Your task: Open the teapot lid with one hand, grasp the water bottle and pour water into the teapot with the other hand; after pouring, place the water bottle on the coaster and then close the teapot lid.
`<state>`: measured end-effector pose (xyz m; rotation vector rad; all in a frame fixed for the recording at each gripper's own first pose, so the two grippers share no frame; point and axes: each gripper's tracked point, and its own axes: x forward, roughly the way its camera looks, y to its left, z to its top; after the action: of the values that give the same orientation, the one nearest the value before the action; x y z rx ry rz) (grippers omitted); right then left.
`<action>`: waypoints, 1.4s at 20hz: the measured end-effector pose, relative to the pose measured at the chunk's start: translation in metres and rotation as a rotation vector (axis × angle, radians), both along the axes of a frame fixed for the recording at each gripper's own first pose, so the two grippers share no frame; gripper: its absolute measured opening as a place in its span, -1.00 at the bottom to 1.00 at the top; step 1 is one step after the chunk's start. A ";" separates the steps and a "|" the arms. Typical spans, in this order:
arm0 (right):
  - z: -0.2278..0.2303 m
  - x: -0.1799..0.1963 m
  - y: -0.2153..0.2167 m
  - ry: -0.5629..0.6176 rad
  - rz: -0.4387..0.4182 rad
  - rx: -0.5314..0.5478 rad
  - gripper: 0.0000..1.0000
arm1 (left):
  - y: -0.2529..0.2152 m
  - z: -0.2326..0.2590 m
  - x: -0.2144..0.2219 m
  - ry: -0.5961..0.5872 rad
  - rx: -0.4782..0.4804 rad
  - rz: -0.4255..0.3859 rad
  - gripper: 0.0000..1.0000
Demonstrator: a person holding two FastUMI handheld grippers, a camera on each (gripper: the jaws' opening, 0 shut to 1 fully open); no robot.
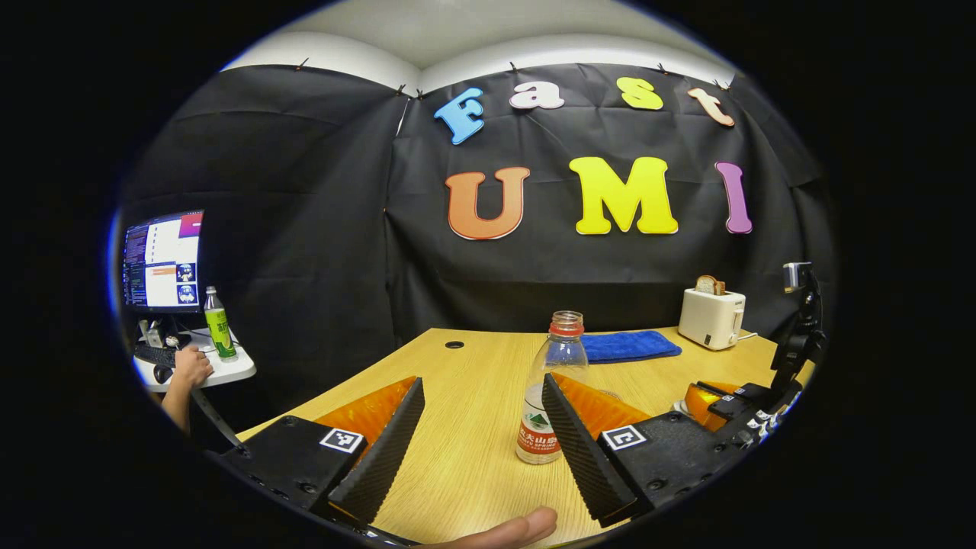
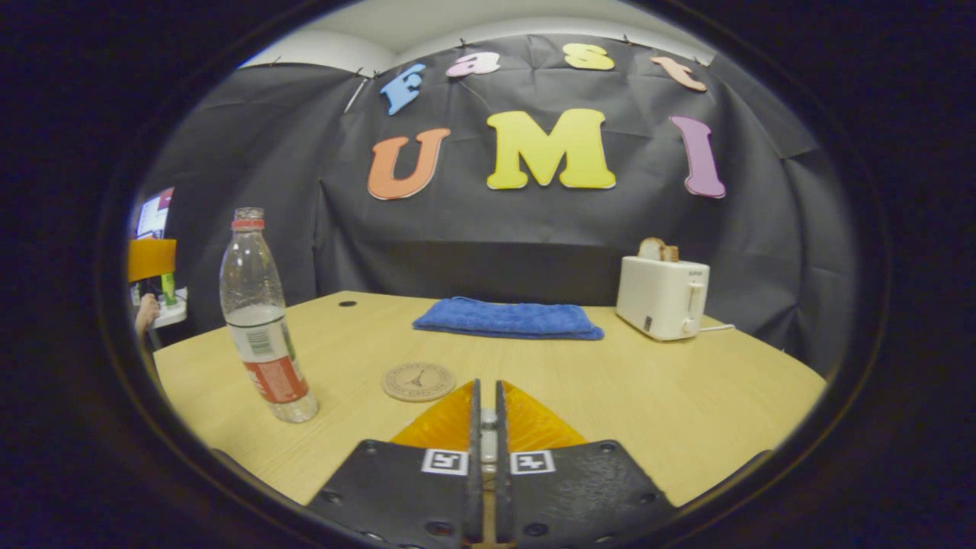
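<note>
A clear water bottle [image 1: 563, 351] with a red neck ring and no cap stands upright on the wooden table [image 1: 473, 450]. My left gripper [image 1: 482, 381] is open wide, and its right finger covers part of the bottle's lower side. In the right gripper view the bottle [image 2: 263, 328] stands at the left, with a round wooden coaster [image 2: 418, 381] lying just ahead of my right gripper [image 2: 488, 385]. That gripper's fingers are almost together on a small pale knob [image 2: 488, 431], seemingly the teapot lid's; the teapot body is hidden. The right gripper [image 1: 717, 404] also appears low at the right in the left gripper view.
A folded blue towel [image 2: 507, 319] lies at the back of the table, and a white toaster [image 2: 662, 297] holding toast stands to its right. Off the table's left end are a monitor [image 1: 162, 261], a green bottle [image 1: 219, 324] and a person's hand [image 1: 191, 367]. A fingertip [image 1: 507, 528] shows at the bottom.
</note>
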<state>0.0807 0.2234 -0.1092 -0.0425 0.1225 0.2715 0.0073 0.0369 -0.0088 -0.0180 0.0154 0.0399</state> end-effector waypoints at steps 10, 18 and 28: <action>0.030 -0.011 -0.003 -0.095 0.025 0.021 -0.96 | -0.022 -0.018 0.019 -0.038 0.037 -0.110 0.95; 0.048 -0.022 -0.041 -0.077 -0.003 0.044 -1.00 | -0.054 -0.031 0.021 -0.043 0.042 -0.190 0.95; 0.060 -0.035 -0.094 -0.118 -0.031 0.040 -1.00 | -0.069 -0.074 0.056 0.017 0.083 -0.186 0.95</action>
<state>0.0454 0.1299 -0.0492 -0.0171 0.0005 0.2394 0.0631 -0.0320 -0.0826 0.0665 0.0321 -0.1452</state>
